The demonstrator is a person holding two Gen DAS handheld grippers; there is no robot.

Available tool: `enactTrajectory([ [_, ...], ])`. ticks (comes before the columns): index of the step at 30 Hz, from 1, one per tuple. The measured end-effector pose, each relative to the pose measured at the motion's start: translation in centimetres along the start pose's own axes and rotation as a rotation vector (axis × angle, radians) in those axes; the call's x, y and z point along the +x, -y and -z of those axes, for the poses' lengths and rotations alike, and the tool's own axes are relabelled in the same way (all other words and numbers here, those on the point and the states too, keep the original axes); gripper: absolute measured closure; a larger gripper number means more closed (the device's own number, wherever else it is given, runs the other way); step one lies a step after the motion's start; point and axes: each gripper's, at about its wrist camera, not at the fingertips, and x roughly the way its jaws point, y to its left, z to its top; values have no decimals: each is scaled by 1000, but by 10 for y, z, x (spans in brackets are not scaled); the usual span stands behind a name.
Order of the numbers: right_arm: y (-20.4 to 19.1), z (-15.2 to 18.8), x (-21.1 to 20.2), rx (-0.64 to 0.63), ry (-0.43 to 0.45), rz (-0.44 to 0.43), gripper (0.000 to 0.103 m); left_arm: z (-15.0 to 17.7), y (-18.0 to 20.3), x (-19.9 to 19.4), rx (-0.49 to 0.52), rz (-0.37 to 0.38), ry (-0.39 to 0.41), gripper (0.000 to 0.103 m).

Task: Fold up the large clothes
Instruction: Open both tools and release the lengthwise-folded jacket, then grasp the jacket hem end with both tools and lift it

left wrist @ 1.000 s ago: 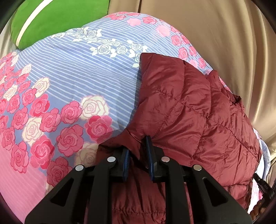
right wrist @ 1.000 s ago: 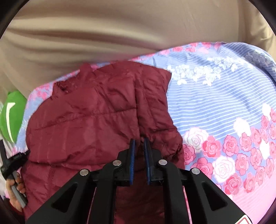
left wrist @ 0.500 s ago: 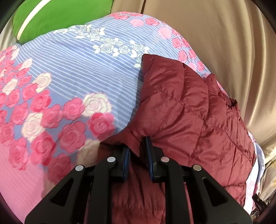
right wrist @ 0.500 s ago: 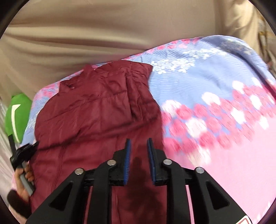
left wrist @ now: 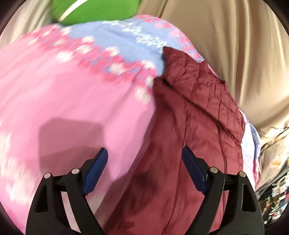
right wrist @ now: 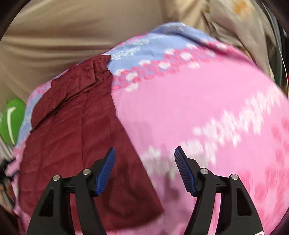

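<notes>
Risk stayed with the puffy maroon jacket [left wrist: 191,144], lying part-folded on the floral bedsheet [left wrist: 72,101]: I had just opened both hand-held grippers, left [left wrist: 144,170] and right [right wrist: 144,168], wide and empty, so its fold could spring open.

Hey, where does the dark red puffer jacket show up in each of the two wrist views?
Left wrist: dark red puffer jacket fills the right-centre, running down to the bottom edge.
Right wrist: jacket fills the left-centre.
Shared landmark: green cushion, top in the left wrist view, left edge in the right wrist view.
</notes>
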Motion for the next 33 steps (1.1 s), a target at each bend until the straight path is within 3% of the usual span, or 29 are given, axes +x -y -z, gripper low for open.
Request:
enactTrajectory([
  [6,6,25,-14,44,-17,-49,34,58,-6,-34,51,-15,-30,21],
  [12,5,42,-12,84,-51,-118,33,89,13,-43,145,-32,-72,20],
  [17,2,48,-5,108,-75,-169,32,94,12,-46,85,26,-93,22],
  [20,-6,49,-4,94,-68,-186,32,95,14,-46,67,59,-119,36],
  [23,-11,48,-2,85,-61,-192,32,97,17,-46,72,42,-111,52],
  [25,-14,47,-1,81,-61,-196,32,99,19,-47,77,36,-105,72],
  [28,-19,46,1,64,-55,-198,44,98,21,-51,88,31,-94,90],
  [29,-21,46,1,58,-57,-197,51,97,22,-53,93,31,-87,90],
  [33,-23,45,-2,47,-34,-186,92,97,25,-60,104,31,-62,98],
])
